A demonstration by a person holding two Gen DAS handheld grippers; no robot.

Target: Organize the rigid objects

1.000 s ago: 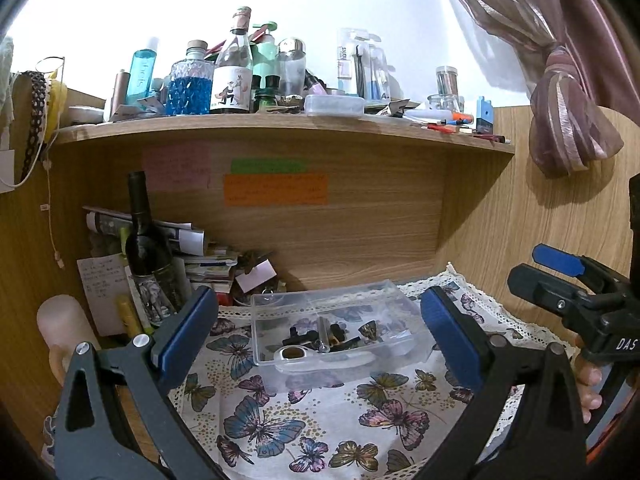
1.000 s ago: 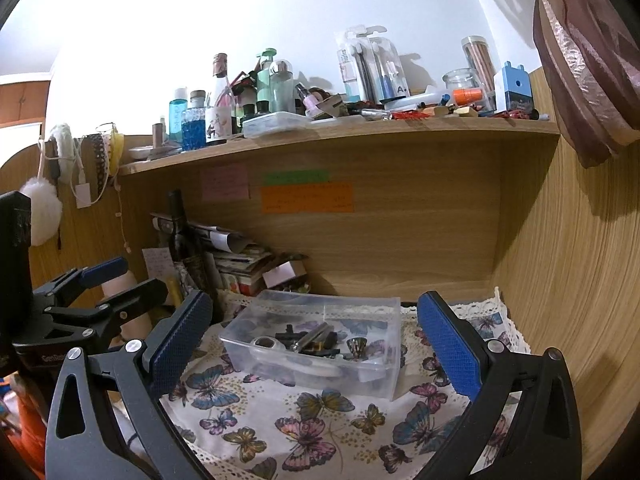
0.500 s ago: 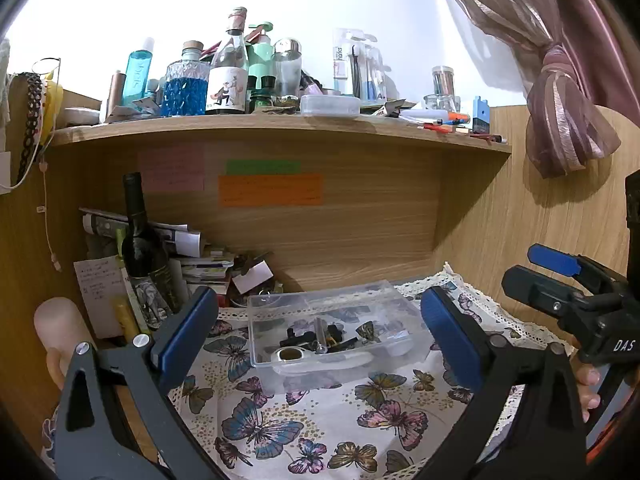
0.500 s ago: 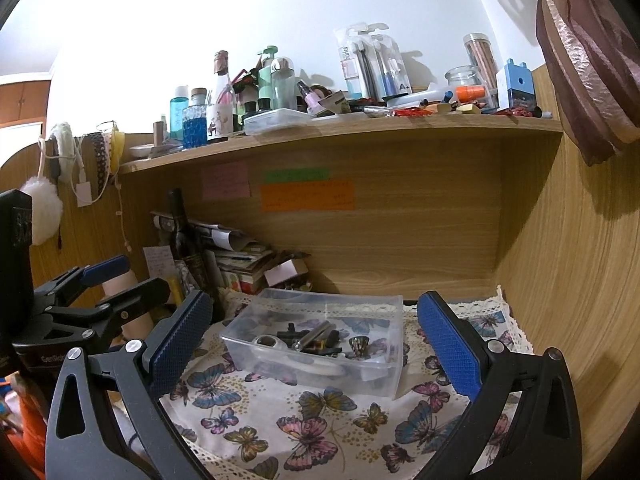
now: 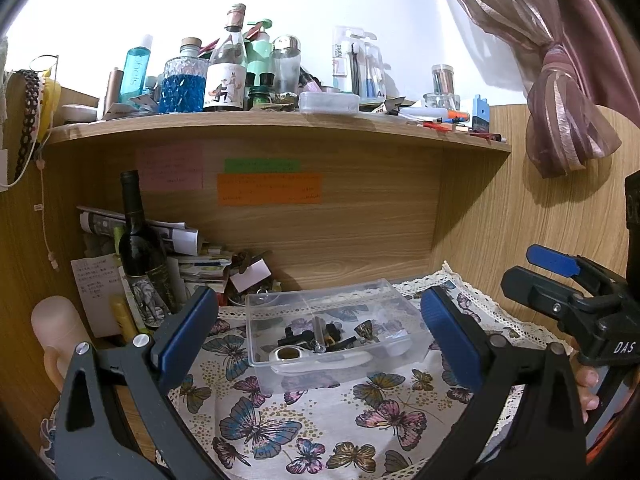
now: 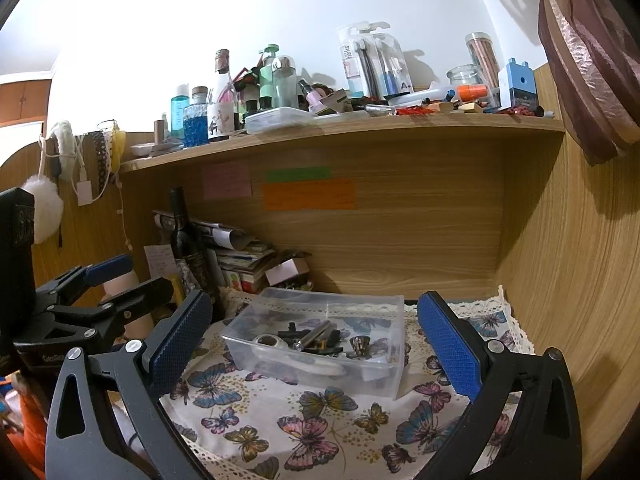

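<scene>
A clear plastic box [image 5: 404, 322] [image 6: 390, 376] sits on a butterfly cloth [image 5: 304, 420] [image 6: 288, 412] inside a wooden desk alcove. It holds several small items: black clips, a metal tube [image 5: 318, 330] and a white scissor-like tool [image 5: 316, 358]. My left gripper [image 5: 316, 332] is open and empty, hovering before the box. My right gripper [image 6: 314, 334] is open and empty, also facing the box. Each gripper shows at the edge of the other's view: the right one [image 5: 560, 280], the left one [image 6: 104, 284].
A dark wine bottle [image 5: 140, 252] [image 6: 186, 240], papers and small boxes [image 5: 196, 252] crowd the alcove's back left. The shelf [image 5: 280, 122] above carries several bottles, a clear lidded case [image 5: 328, 102] and pens. A curtain [image 5: 560, 120] hangs at right.
Both views drift slightly; the box sits a little lower and left in the left wrist view. Both grippers stay open and empty.
</scene>
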